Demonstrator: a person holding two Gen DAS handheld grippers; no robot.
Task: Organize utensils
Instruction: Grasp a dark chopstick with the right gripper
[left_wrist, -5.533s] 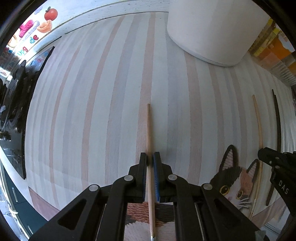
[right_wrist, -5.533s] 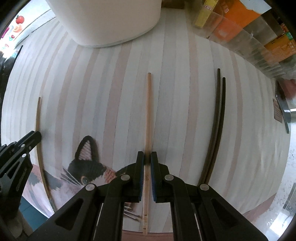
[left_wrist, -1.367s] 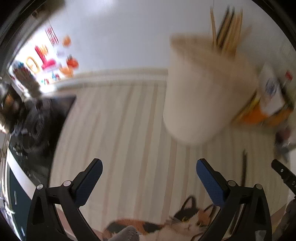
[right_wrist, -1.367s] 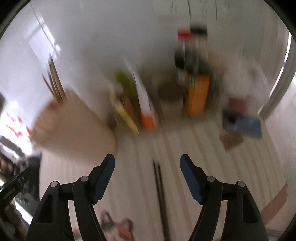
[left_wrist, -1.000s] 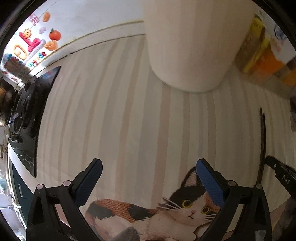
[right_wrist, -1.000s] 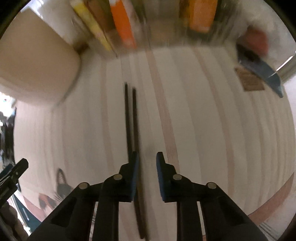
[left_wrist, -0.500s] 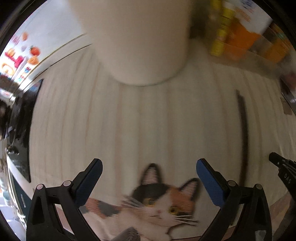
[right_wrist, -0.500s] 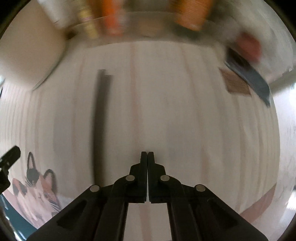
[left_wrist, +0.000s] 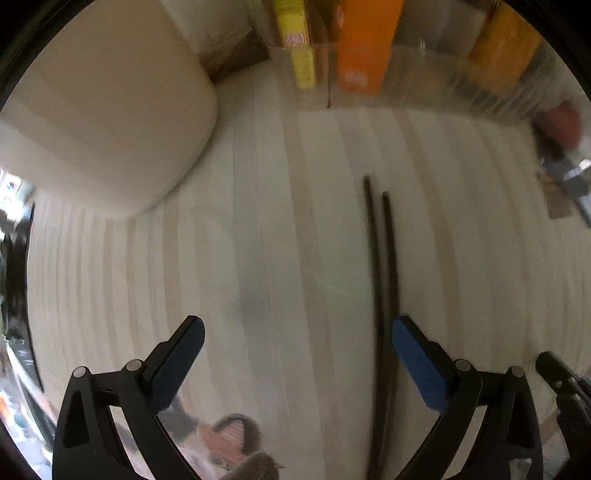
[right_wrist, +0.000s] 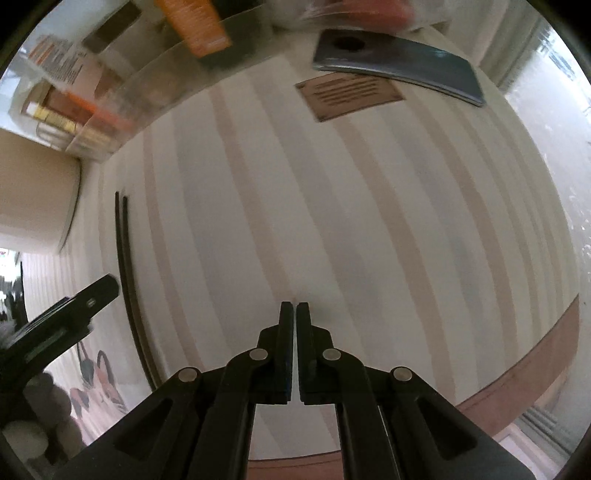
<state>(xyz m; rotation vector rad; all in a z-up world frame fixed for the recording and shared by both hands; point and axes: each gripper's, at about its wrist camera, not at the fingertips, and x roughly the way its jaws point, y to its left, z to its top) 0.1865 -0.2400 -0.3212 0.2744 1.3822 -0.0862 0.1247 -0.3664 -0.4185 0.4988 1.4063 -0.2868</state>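
Since the previous frame, both my claws had swung rightward across the striped mat, bringing the dark chopsticks (left_wrist: 382, 295) from the edge of the left view to just inside its right finger. At far left stood the cream utensil holder (left_wrist: 103, 122), where I judged the pair belonged. My left claw (left_wrist: 293, 354) was spread wide and held nothing; the chopsticks lay side by side, touching or nearly so, running lengthwise along the stripes. To do this step well, I judged the claw should shift right until the pair sat midway between the fingers, then close across both sticks together so neither rolled free. Farther right, my right claw (right_wrist: 294, 325) was pressed together on nothing above bare mat. Open room lay between the holder and the chopsticks; the clear bin (right_wrist: 122, 92) of boxes crowded the far edge, and a brown card (right_wrist: 349, 94) lay beyond, near the desk (right_wrist: 517, 380) edge.
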